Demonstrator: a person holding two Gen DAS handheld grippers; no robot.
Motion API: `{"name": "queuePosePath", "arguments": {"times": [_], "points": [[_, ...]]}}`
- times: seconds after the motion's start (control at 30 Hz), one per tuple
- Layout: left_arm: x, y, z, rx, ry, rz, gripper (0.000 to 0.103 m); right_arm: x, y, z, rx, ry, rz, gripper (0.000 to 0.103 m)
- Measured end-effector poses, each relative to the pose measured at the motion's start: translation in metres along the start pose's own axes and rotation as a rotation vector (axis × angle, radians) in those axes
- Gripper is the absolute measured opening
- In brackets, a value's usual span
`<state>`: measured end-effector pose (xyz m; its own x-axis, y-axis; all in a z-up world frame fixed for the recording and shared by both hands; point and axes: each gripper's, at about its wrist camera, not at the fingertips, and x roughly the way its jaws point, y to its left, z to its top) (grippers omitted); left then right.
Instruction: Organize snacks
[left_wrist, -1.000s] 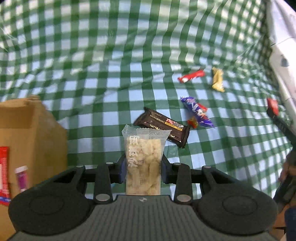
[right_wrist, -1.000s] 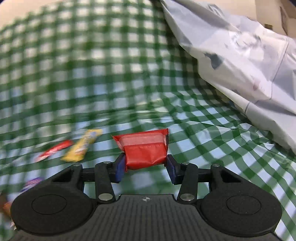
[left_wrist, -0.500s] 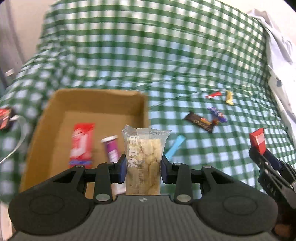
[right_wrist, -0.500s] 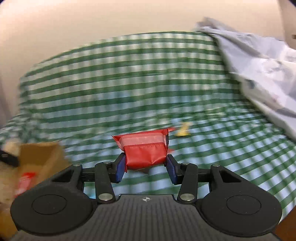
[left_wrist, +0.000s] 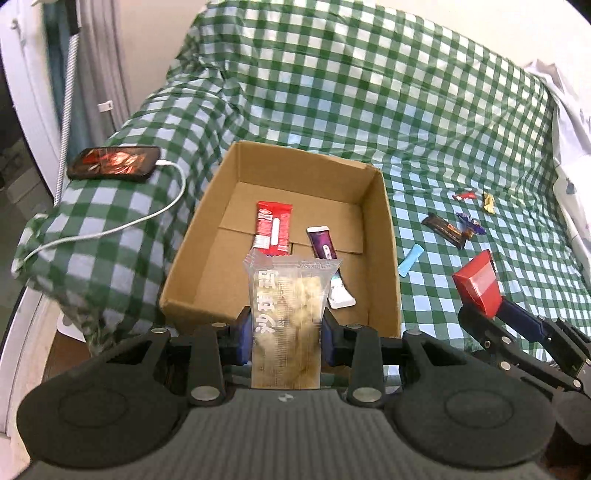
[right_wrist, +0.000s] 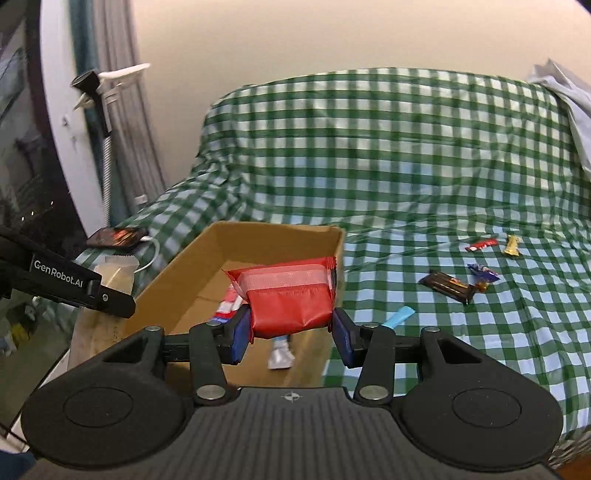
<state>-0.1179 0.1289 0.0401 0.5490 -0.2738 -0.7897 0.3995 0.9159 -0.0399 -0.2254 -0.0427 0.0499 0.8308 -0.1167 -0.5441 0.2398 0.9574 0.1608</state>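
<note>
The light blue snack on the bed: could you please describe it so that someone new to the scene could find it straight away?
Start from the cardboard box on the green checked cover. Just past the box's right wall a light blue stick lies flat on the cover, alone. It is the only blue, plain, slim one; the dark brown bar and small sweets lie farther right.

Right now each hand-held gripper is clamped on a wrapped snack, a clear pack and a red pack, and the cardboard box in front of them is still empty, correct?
Not quite: the cardboard box is not empty. The left wrist view shows a red wafer bar and a purple-wrapped bar already lying inside. The rest holds: the left hand-held gripper clamps the clear pack, and the right hand-held gripper the red pack.
</note>
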Motion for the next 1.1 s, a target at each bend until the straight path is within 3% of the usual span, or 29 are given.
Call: {"name": "queuePosePath", "arguments": {"times": [0.37,1.1], "points": [[-0.016,0.023,-0.015,-0.037,-0.039,-0.032,0.04,-0.023,0.032,0.0,-0.069,-0.014,-0.03,0.048],[0.0,0.039,-0.004,-0.063,-0.026,-0.009,0.04,-0.012,0.032,0.0,-0.084,0.023,-0.028,0.048]]}}
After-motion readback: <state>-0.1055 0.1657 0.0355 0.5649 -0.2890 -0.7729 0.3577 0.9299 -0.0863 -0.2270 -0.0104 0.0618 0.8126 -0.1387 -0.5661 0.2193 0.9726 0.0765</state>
